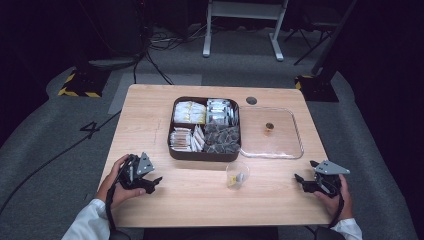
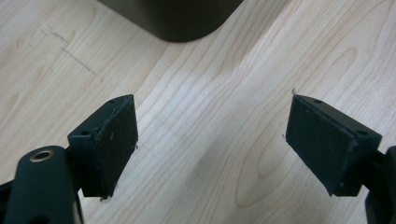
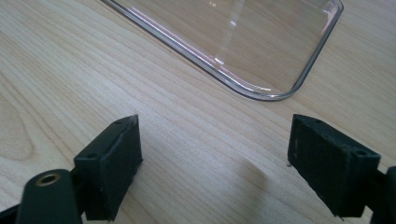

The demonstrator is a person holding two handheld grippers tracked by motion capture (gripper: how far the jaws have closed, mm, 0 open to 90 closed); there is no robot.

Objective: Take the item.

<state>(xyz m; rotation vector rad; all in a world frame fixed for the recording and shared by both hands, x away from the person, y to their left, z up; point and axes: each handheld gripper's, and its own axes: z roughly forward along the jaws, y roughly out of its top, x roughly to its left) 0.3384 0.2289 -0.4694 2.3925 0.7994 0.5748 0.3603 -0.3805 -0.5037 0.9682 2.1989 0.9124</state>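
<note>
Both grippers are wide open with nothing in them. The left gripper (image 1: 156, 181) sits low over the light wooden table (image 1: 150, 115), just off the corner of the dark brown compartment box of tea packets (image 1: 205, 155). The right gripper (image 1: 300, 179) idles near the clear plastic lid (image 1: 297, 145). Honestly, the risk is the small clear plastic cup (image 1: 237, 175) with something yellowish inside. It looks light and tippy, standing upright between the two, just in front of the box, so a careless sweep could knock it over.

A small brown-capped item (image 1: 269, 128) was seen inside the clear lid (image 1: 295, 131); cables (image 1: 165, 42) were strewn across the floor behind.
</note>
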